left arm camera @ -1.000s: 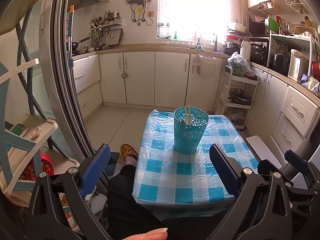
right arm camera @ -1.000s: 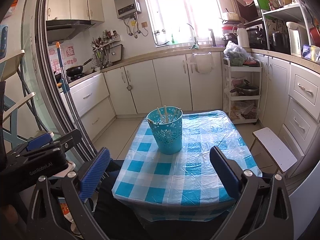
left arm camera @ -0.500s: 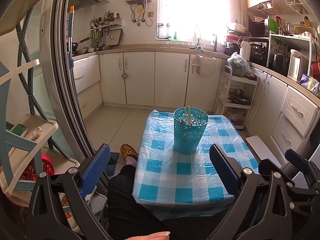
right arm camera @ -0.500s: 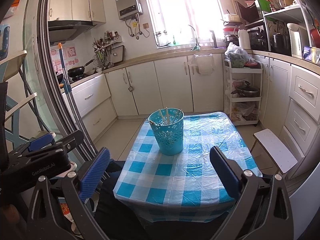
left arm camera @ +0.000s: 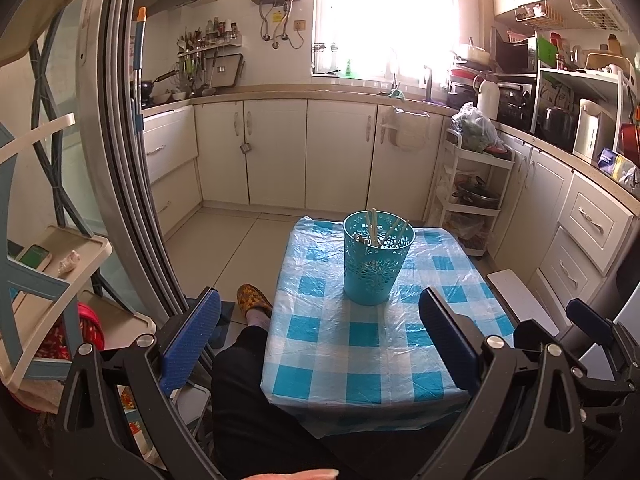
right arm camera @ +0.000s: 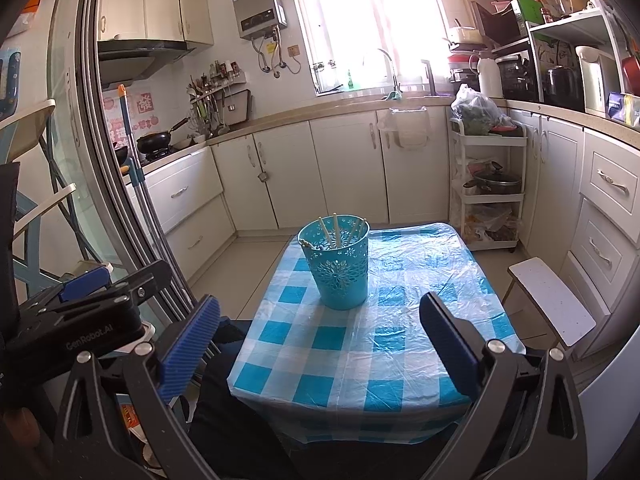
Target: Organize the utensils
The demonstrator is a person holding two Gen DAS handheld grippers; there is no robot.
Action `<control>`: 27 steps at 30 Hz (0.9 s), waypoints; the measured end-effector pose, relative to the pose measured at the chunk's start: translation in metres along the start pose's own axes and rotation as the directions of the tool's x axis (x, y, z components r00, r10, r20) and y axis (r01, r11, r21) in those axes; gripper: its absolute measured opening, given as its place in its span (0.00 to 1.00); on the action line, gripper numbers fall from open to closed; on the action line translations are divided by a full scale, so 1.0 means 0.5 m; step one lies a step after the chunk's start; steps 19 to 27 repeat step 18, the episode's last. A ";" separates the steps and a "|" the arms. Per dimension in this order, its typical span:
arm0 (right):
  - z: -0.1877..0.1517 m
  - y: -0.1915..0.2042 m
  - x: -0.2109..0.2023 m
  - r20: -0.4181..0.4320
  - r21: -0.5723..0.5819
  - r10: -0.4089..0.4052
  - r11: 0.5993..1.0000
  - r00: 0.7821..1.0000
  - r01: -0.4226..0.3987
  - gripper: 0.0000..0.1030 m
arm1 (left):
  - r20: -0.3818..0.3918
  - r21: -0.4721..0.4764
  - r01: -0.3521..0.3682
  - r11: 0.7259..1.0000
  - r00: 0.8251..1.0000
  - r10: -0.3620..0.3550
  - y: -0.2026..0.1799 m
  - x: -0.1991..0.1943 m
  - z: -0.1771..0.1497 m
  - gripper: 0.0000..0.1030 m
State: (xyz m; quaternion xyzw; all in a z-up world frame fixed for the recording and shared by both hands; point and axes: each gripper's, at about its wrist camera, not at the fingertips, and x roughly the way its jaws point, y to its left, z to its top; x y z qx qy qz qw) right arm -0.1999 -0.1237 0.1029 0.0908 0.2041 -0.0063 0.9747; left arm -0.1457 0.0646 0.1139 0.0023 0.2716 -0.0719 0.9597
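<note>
white "genrobot.ai" lettering on the black body of the left hand-held gripper (right arm camera: pixel 86 338) in the right wrist view, red decals with characters on the wall tiles (right arm camera: pixel 128 116) by the stove, too blurred to read

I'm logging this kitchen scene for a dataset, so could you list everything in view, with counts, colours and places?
Utensil holder: one, teal, perforated, upright on the table's far half.
Chopsticks: several, pale, standing in the holder; exact count unclear.
Table: one, blue-and-white checked cover under clear plastic, centre.
Cabinets: many, cream, along the back and right walls.
Water heater: one, grey, on the back wall beside the window.
Trolley: one, white, three tiers, right of the table, holding a pot and bags.
Stool: one, white, right of the table.
Slipper: one, yellow patterned, on the floor left of the table.
Left gripper: blue pads, open, empty.
Right gripper: blue pads, open, empty.
</note>
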 end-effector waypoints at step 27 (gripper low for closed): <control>-0.007 -0.009 0.003 -0.006 0.009 0.006 1.000 1.000 -0.006 0.93 | 0.031 0.001 0.017 1.000 0.999 -0.017 0.002 0.001 -0.003 0.93</control>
